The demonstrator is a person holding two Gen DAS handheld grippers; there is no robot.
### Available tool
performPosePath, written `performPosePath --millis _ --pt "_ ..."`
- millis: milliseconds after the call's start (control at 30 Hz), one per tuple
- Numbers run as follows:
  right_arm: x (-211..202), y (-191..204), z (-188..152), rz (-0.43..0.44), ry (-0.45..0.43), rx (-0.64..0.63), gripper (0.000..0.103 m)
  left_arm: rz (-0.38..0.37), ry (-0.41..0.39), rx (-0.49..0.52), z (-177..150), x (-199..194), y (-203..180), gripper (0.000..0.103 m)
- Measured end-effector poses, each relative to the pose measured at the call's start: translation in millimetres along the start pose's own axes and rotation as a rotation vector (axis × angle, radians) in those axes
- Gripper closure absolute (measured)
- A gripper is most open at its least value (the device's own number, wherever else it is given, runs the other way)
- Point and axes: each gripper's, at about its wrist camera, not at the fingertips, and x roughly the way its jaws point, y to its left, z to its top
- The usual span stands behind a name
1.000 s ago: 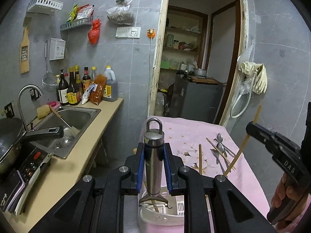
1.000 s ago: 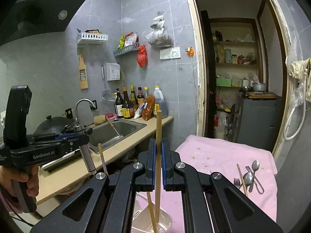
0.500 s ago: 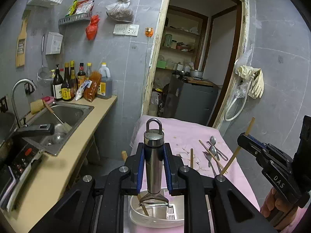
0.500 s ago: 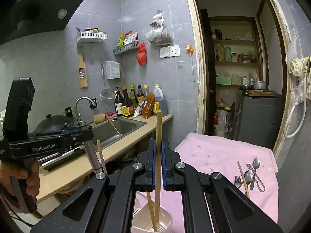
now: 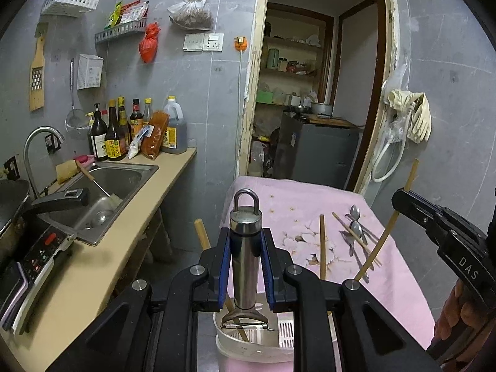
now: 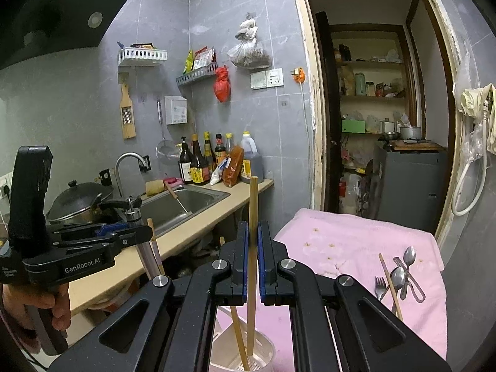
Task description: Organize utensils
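Left wrist view shows the left gripper (image 5: pixel 245 266) clenched on a steel peeler (image 5: pixel 245 260) over the near white holder (image 5: pixel 235 345), the right gripper (image 6: pixel 253 266) gripping a chopstick (image 6: pixel 252 248); crowding could tip it

Peeler (image 5: pixel 245 266) – glossy metal; chopstick (image 6: pixel 252 248) – matt wood; cloth (image 5: pixel 313 217) soft.
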Motion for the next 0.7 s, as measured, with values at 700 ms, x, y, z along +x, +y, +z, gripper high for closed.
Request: performPosePath --millis 700 --pt "0.0 -11.9 -15.4 0.018 0.052 0.037 0.077 -0.061 0.086 -0.081 -10.5 10.7 6.7 0.081"
